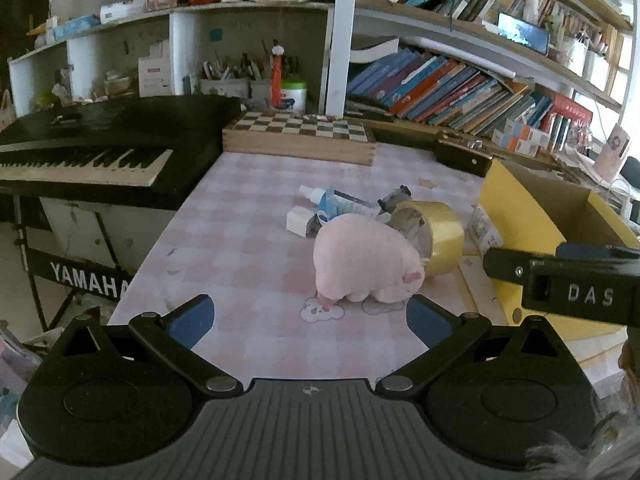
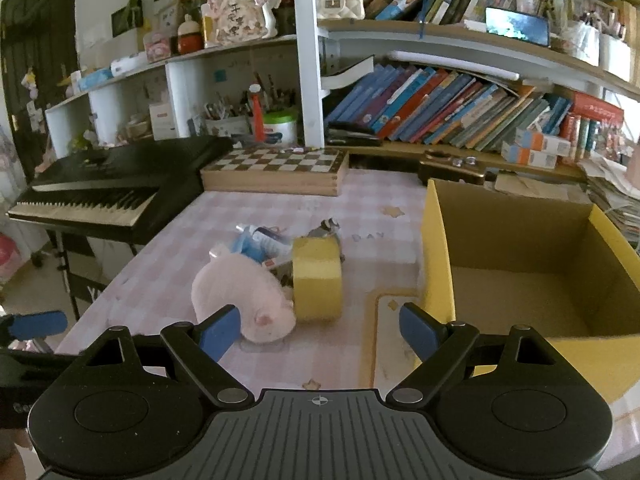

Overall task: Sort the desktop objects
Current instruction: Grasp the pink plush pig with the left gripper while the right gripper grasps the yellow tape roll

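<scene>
A pink plush pig (image 1: 362, 262) lies on the pink checked tablecloth (image 1: 248, 216), also in the right wrist view (image 2: 240, 296). Behind it stands a yellow tape roll (image 1: 434, 236), also in the right wrist view (image 2: 317, 280). Beyond them lies a pile with a blue and white tube (image 1: 340, 202), a white small box (image 1: 298, 220) and a dark clip (image 1: 394, 196). An open yellow cardboard box (image 2: 520, 264) stands to the right. My left gripper (image 1: 310, 320) is open just short of the pig. My right gripper (image 2: 320, 328) is open, in front of pig and tape.
A Yamaha keyboard (image 1: 84, 152) stands at the table's left edge. A wooden chessboard box (image 1: 300, 136) lies at the back. Shelves of books (image 1: 460, 88) and pen holders (image 1: 236, 76) fill the wall behind. The right gripper's body (image 1: 568, 284) shows at the left view's right side.
</scene>
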`<action>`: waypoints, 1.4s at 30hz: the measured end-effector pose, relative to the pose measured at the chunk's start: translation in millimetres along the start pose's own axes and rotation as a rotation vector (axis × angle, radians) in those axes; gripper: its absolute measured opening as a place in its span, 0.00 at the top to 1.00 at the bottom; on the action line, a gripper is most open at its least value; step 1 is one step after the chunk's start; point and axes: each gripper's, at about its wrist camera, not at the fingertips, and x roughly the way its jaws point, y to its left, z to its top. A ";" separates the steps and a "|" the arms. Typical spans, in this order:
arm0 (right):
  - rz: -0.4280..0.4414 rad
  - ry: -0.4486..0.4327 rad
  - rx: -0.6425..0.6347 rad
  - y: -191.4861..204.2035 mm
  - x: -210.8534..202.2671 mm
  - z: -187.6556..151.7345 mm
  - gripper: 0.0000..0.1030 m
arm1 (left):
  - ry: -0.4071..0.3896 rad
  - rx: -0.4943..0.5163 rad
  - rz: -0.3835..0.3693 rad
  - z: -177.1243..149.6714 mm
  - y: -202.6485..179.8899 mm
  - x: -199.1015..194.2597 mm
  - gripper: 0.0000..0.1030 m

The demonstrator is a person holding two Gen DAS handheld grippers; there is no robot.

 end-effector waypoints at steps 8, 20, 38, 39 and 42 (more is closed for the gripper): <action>0.044 0.019 -0.013 -3.8 31.4 22.7 0.14 | 0.027 -0.002 -0.044 14.3 1.2 30.7 0.00; 0.079 0.132 -0.016 -7.3 91.3 54.4 0.14 | 0.051 0.135 -0.128 35.7 -18.6 102.6 0.00; 0.106 0.325 -0.033 -5.0 156.4 57.5 0.55 | 0.166 0.083 -0.330 42.8 -14.3 155.7 0.22; 0.106 0.337 -0.035 -4.8 157.9 56.5 0.60 | 0.165 0.084 -0.327 43.6 -12.7 152.5 0.24; 0.113 0.333 -0.032 -6.4 154.6 55.4 0.60 | 0.151 0.093 -0.302 45.8 -6.1 137.7 0.27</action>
